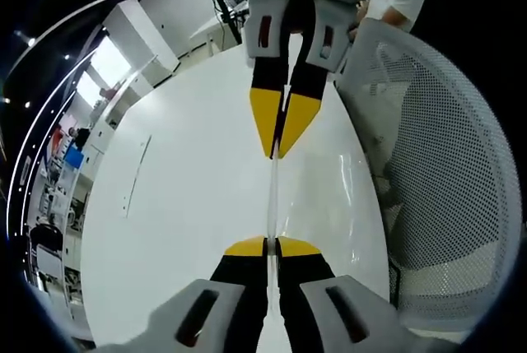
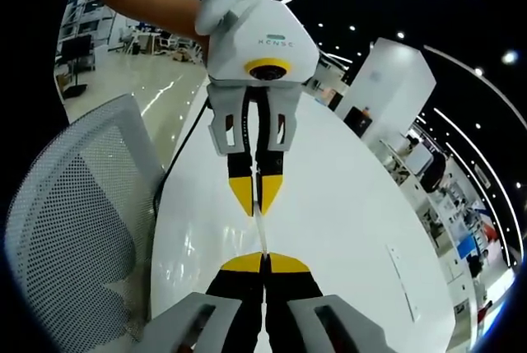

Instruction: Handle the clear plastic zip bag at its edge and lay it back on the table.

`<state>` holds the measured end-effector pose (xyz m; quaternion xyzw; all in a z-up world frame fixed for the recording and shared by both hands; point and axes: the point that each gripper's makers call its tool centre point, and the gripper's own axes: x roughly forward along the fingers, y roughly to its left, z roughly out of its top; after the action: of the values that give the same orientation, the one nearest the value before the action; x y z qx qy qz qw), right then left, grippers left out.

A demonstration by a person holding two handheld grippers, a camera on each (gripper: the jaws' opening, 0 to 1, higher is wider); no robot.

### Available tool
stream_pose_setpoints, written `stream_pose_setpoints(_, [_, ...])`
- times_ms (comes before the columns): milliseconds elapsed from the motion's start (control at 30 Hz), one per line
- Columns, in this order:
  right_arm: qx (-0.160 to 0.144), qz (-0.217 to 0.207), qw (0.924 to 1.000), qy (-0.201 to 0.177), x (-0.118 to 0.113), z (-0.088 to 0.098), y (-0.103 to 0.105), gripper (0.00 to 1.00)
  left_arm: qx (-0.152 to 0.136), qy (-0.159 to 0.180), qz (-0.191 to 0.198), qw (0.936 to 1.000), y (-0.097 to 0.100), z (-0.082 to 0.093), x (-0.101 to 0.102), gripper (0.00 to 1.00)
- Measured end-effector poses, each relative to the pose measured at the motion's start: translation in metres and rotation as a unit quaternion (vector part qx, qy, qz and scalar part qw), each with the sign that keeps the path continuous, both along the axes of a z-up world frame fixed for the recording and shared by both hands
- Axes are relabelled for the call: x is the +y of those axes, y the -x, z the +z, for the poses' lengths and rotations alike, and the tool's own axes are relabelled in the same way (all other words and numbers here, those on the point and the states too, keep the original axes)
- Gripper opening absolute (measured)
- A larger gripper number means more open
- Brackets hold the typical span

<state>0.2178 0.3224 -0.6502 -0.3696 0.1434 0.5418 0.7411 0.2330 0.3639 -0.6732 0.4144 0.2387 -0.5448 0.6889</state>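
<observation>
The zip bag [image 1: 272,197] is hanging edge-on between the two grippers, showing as a thin clear strip stretched above the white worktop [image 1: 189,205]. In the left gripper view the left gripper [image 1: 271,246] is pinching the near end of that strip with its yellow-tipped fingers [image 1: 245,247] closed on it, while the right gripper [image 1: 282,149] is coming in from the far side and clamping the other end. The right gripper view is showing the same hold from the other end: the right gripper's own fingers [image 2: 284,264] are closing on the strip, with the left gripper [image 2: 257,205] facing it.

Holding the bag taut at both ends is probably keeping the limp film from folding, so that it can be lowered flat. It is not yet resting on the worktop, as far as these views are telling.

Seen edge-on, the bag is too thin to judge its contents; it may be empty.

A mesh office chair [image 1: 436,164] is standing beside the worktop, just right of the bag.
</observation>
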Motion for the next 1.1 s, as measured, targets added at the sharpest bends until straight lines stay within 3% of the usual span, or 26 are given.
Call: stream_pose_setpoints(1100, [0.002, -0.006, 1.0000, -0.008, -0.003, 0.003, 0.001, 0.00, 0.004, 0.007, 0.014, 0.9999, 0.001, -0.003, 0.014, 0.00])
